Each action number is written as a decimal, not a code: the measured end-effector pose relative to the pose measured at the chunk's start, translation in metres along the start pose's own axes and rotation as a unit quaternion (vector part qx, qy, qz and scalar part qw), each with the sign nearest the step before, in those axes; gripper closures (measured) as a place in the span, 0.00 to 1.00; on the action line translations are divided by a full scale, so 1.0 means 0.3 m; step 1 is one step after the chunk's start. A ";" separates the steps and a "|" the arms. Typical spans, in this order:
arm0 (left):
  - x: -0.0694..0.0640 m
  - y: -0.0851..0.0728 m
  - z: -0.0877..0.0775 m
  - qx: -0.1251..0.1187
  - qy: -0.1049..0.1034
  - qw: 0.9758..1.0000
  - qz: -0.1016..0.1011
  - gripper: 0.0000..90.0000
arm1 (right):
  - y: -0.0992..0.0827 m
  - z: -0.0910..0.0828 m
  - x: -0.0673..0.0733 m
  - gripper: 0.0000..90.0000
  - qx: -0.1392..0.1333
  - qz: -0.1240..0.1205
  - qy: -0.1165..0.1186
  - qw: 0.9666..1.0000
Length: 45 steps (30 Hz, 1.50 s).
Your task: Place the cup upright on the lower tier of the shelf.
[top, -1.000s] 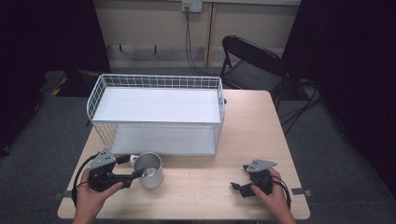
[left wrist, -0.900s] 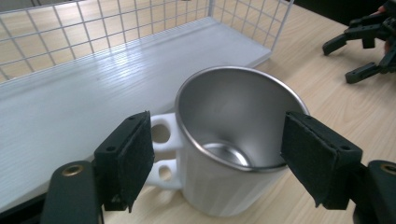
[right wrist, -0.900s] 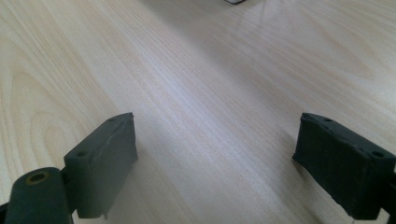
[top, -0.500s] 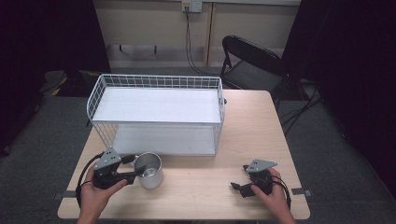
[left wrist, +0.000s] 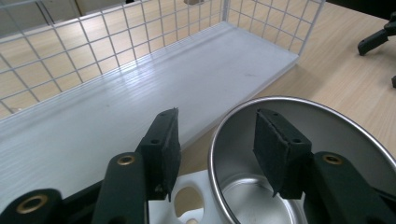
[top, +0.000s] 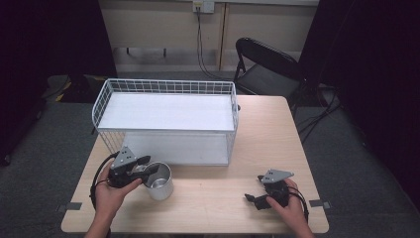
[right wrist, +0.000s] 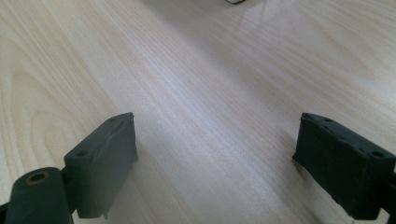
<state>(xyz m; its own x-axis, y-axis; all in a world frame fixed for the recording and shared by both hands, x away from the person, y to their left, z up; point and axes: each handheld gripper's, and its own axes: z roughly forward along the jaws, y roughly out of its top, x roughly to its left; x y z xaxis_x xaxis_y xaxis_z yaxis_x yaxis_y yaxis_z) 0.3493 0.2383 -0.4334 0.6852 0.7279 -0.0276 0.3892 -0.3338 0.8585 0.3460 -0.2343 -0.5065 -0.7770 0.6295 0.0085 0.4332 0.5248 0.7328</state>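
Shiny round steel cup (left wrist: 299, 163), open-topped; left gripper (left wrist: 217, 140) jaws closing astride its rim, not yet pressing.

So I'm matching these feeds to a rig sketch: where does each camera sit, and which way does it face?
High view: above the person's side, facing forward and down on the table; both forearms show.
Left gripper view: on the left claw, facing the metal cup and wire basket; its jaws, which have just been closing, straddle the cup's rim.
Right gripper view: on the right claw, facing bare tabletop.
Shared: cup and basket, high and left views.
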 end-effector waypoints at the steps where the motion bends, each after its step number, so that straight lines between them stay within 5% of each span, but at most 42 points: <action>1: 0.000 0.000 0.002 0.000 0.003 1.000 0.004 0.58 | 0.000 0.000 0.000 0.13 0.000 0.000 0.000 1.000; 14: -0.004 -0.005 -0.046 0.001 -0.013 1.000 0.006 0.59 | 0.000 0.000 0.000 0.13 0.000 0.000 0.000 1.000; 21: -0.015 -0.001 0.021 0.019 -0.012 1.000 0.020 0.62 | 0.000 0.000 0.000 0.13 0.000 0.001 -0.001 1.000; 33: -0.016 0.006 0.013 0.051 -0.010 0.999 -0.003 0.90 | 0.000 0.000 0.000 0.13 0.000 0.000 0.000 1.000; 45: -0.028 0.006 0.005 0.057 -0.004 0.998 -0.014 0.91 | 0.000 0.001 0.000 0.13 0.000 0.000 0.000 1.000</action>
<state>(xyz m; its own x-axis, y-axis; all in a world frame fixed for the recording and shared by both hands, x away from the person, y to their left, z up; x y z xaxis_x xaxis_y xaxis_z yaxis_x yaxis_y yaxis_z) 0.3451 0.2306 -0.4322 0.6776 0.7334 -0.0550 0.4758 -0.3801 0.7932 0.3461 -0.2342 -0.5065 -0.7766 0.6300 0.0081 0.4335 0.5249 0.7325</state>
